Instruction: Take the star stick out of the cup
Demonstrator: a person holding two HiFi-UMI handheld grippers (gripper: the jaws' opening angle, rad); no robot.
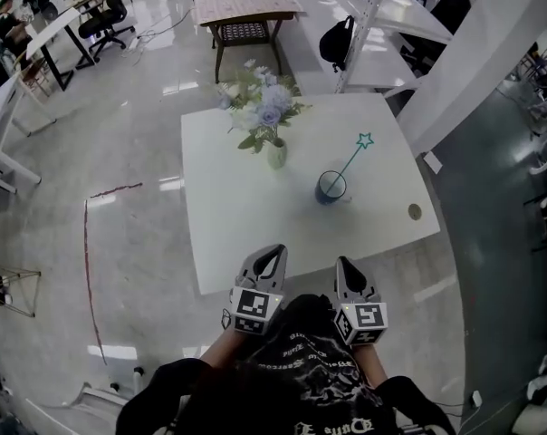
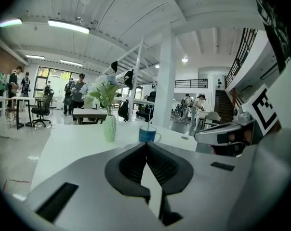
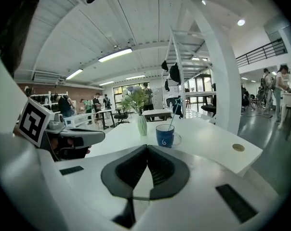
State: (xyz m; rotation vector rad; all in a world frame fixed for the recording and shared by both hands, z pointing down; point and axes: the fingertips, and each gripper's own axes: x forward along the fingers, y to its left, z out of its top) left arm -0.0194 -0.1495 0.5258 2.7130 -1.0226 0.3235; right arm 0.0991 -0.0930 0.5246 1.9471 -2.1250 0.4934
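Head view: the star stick [image 1: 350, 162] leans toward the upper right out of the blue cup [image 1: 331, 188], just right of frame centre. The left gripper [image 1: 272, 254] and right gripper [image 1: 345, 265], at lower centre, are pressed together and empty. Best to spread the right one, pinch the shaft above the rim, and lift along its lean.

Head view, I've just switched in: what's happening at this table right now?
A person stands at the near edge of the white table, holding the left tool and the right tool side by side. Both are shut and empty. The blue cup stands farther out on the table, apart from both tools, with the star stick leaning in it, star end up. A vase of flowers stands beyond it to the left. The stick is not yet out.
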